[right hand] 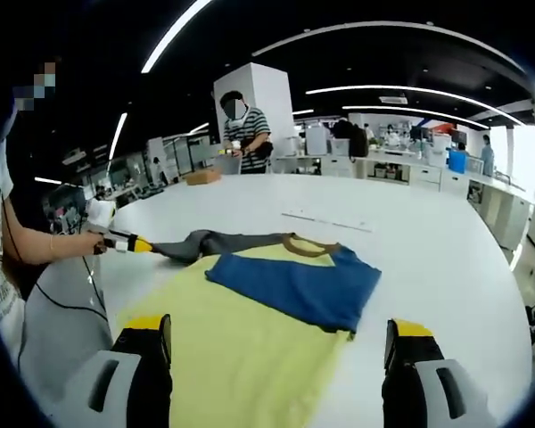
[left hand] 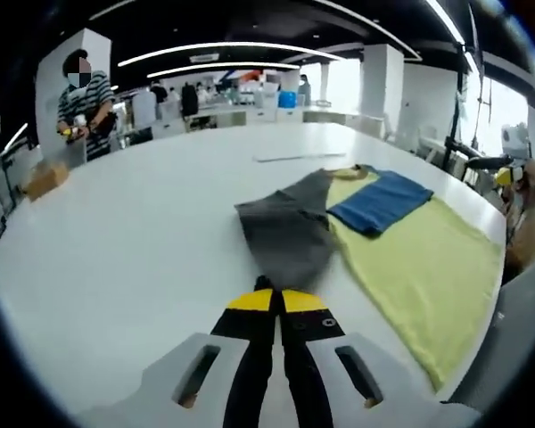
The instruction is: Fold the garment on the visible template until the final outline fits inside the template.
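Observation:
A T-shirt lies flat on the white table (left hand: 134, 241): yellow body (left hand: 410, 267) (right hand: 223, 357), brown collar (right hand: 310, 245), blue sleeve (left hand: 382, 201) (right hand: 294, 285) folded in over the chest. Its grey sleeve (left hand: 285, 227) (right hand: 209, 242) stretches out sideways. My left gripper (left hand: 276, 299) is shut on the end of the grey sleeve, low over the table; in the right gripper view it (right hand: 129, 242) comes in from the left. My right gripper (right hand: 276, 334) is open, jaws wide apart above the yellow hem. A thin pale strip (left hand: 290, 158) (right hand: 325, 220) lies beyond the collar.
A person in a striped top (left hand: 85, 107) (right hand: 245, 134) stands at the table's far edge, near a cardboard box (left hand: 46, 178) (right hand: 202, 176). The table's near edge runs close along the yellow hem. Desks and more people fill the background.

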Available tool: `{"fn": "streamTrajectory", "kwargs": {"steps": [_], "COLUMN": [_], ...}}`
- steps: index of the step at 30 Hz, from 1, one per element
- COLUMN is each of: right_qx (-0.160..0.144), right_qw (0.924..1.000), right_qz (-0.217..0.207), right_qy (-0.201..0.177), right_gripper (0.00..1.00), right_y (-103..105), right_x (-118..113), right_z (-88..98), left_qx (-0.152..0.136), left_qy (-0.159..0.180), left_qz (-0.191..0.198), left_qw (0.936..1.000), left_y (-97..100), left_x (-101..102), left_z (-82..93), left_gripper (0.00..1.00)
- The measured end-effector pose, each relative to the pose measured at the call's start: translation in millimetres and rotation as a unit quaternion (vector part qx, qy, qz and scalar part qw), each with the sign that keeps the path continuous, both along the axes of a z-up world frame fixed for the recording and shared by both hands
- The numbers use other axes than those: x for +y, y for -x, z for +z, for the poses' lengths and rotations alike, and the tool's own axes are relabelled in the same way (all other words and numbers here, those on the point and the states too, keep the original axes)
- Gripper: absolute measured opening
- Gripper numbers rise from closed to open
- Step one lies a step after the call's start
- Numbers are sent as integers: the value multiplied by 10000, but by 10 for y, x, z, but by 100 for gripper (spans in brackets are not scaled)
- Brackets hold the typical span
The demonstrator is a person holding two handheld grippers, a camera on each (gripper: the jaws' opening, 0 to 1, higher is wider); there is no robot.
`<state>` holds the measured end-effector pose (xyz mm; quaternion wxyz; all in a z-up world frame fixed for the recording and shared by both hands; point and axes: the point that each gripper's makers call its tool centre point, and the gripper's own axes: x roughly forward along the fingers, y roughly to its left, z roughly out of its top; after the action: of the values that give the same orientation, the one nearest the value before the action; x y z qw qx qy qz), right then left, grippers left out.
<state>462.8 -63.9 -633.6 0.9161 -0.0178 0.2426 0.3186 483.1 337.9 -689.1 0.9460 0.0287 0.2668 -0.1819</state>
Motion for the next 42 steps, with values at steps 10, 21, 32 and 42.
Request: {"fn": "streamTrajectory", "kwargs": {"steps": [10,21,32,42], "right_qx": [25,44,95,152], "right_qw": [10000,10000,9998,9995], "right_qz": [6,-46,-142,-212], "right_qy": [41,67,119,151], "right_gripper": [99,99,99,99], "right_y": [34,41,48,56], "right_x": [-19,-42,-96,-126], "right_z": [-36,-69,-97,-130], "left_qx": [-134,82,273,385], "left_qy": [154,48,-199,-373], "left_qz": [765,1501,2098,2283], "left_qw": [9969,9886,9772,9721], "left_y": [12,-48,-186,-242], "left_x": [241,594,974,1183], "left_z": [216,89,-107,-258], "left_gripper": [0,0,0,0]}}
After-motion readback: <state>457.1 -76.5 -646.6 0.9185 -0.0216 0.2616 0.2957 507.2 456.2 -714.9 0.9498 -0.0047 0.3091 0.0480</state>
